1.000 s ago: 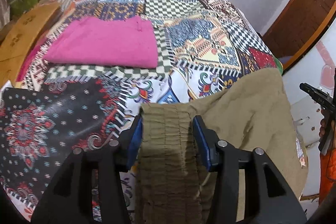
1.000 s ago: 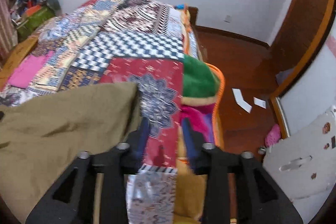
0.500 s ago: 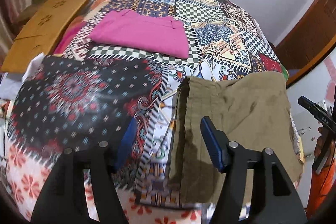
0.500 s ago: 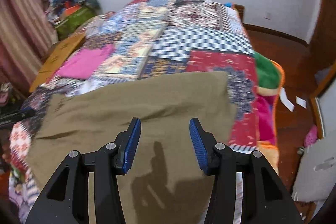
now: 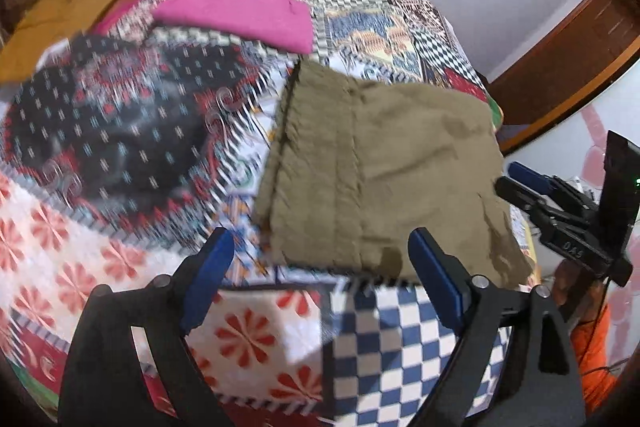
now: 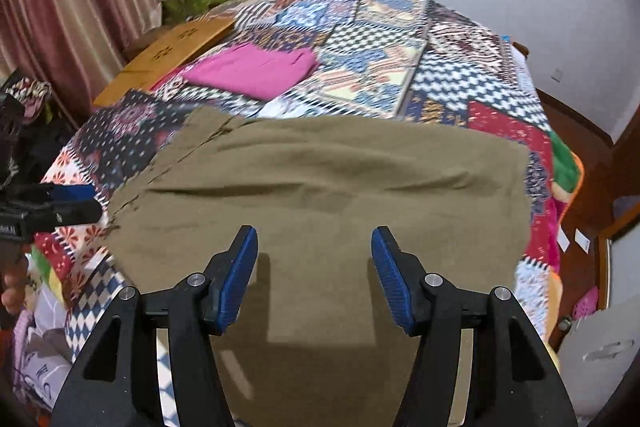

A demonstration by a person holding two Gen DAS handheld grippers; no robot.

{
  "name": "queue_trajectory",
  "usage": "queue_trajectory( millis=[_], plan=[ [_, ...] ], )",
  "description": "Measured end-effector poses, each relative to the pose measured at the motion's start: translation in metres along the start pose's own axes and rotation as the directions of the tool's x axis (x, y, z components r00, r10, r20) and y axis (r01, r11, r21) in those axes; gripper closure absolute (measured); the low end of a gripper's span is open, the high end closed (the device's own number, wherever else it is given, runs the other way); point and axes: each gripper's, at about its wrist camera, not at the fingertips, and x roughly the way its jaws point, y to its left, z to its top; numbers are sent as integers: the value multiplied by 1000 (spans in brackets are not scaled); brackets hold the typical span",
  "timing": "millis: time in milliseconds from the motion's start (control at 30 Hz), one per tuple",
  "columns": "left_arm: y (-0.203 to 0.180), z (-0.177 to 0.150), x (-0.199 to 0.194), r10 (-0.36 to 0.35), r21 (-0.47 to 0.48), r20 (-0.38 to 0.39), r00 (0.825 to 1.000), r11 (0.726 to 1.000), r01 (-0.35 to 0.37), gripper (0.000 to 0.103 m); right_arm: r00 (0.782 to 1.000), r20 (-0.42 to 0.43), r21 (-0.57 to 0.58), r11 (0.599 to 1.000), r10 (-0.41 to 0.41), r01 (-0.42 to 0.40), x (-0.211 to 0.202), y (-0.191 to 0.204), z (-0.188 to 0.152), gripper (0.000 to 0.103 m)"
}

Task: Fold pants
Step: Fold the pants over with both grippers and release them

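Patchwork bedspread (image 6: 452,67) under white walls, olive pants (image 6: 320,187) laid flat on its near end.

Both claws hover with jaws spread apart, gripping nothing: the left gripper (image 5: 320,267) just off the pants' near edge, above the bedspread's checkered patch, the right gripper (image 6: 314,271) directly over the pants. Beyond the pants lies a folded pink garment (image 6: 256,69); farther left of the pants, a cardboard box (image 6: 168,55) by the curtain (image 6: 76,7).
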Motion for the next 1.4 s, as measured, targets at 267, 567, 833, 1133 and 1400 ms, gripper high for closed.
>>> queue_trajectory(
  millis=[267, 567, 833, 1133, 1400],
  plan=[
    [-4, -20, 19, -100, -68, -60, 993, 993, 96, 14, 998, -54, -28, 999, -39, 37, 25, 19, -15, 47],
    [-13, -6, 37, -144, -101, -62, 988, 985, 137, 9, 998, -68, -1, 1000, -17, 17, 33, 19, -23, 43],
    [-13, 17, 59, -174, -155, -53, 983, 974, 164, 9, 998, -60, -9, 1000, -9, 9, 34, 19, -27, 43],
    [-2, 33, 65, -152, -226, 12, 988, 962, 151, 39, 998, -59, -1, 1000, 10, -10, 34, 16, -28, 43],
    [-22, 29, 44, -23, -83, 88, 996, 996, 30, 61, 998, -68, 13, 1000, 18, -17, 32, 16, -26, 43]
  ],
)
